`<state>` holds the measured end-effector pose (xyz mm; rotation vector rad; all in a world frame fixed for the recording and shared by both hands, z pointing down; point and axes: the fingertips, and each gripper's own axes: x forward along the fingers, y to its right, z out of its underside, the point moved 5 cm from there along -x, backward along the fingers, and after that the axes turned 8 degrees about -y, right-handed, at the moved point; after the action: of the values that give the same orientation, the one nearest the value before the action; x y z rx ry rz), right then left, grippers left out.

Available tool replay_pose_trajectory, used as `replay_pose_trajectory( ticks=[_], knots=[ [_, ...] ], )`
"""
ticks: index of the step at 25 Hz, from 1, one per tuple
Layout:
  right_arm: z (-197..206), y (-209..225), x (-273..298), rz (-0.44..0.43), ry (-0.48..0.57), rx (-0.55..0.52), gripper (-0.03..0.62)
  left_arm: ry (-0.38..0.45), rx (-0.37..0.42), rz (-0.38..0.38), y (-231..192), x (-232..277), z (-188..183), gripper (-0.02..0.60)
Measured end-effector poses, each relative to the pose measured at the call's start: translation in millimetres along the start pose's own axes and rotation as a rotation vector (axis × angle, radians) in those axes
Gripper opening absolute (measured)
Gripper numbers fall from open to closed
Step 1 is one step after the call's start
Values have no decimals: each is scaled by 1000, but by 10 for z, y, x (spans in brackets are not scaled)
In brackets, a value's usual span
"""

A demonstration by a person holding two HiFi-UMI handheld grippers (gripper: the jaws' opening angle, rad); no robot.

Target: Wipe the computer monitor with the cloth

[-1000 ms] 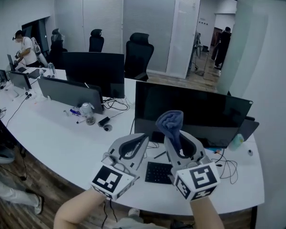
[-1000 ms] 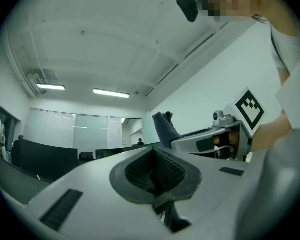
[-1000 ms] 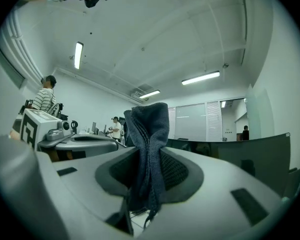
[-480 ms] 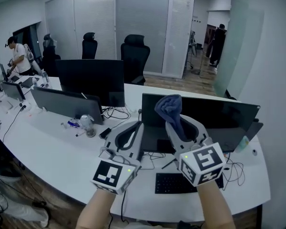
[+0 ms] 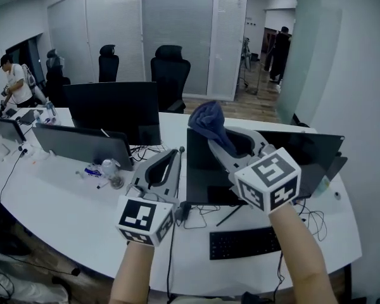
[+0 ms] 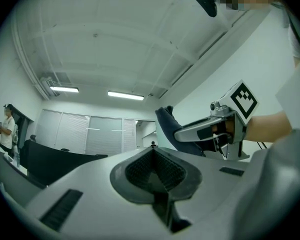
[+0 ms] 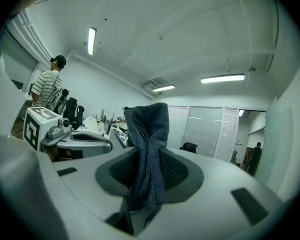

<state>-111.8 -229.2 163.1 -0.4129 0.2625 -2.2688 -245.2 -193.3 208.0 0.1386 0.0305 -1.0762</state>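
Currently in my right gripper: the cloth, pinched between closed jaws, its bunched end standing up past the tips.
Left gripper: jaws together on nothing, held low beside the right.
Monitor: straight ahead on the desk, with the cloth raised at its upper left corner; whether they touch I cannot tell.
Risk, slip: only a narrow fold sits between my jaws, so dragging across the screen could pull it free.
Risk, scratch: if the bunch flattens, my hard jaw tips may rub the panel.
Risk, tipping: pushing high on the screen could rock it backward.
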Motion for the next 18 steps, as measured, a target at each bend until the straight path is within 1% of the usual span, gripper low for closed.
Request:
replay_pose_trajectory(
  ticks=[9, 13, 18],
  knots=[
    [-106, 68, 441, -88, -114, -72, 121, -34, -1, -15, -118, 232, -8, 9],
    [-105, 108, 659, -126, -190, -98, 118, -32, 12, -26, -150, 292, -28, 8],
    [-84, 145, 887, -182, -294, -100, 117, -45, -7, -30, -184, 337, 20, 8]
  ],
)
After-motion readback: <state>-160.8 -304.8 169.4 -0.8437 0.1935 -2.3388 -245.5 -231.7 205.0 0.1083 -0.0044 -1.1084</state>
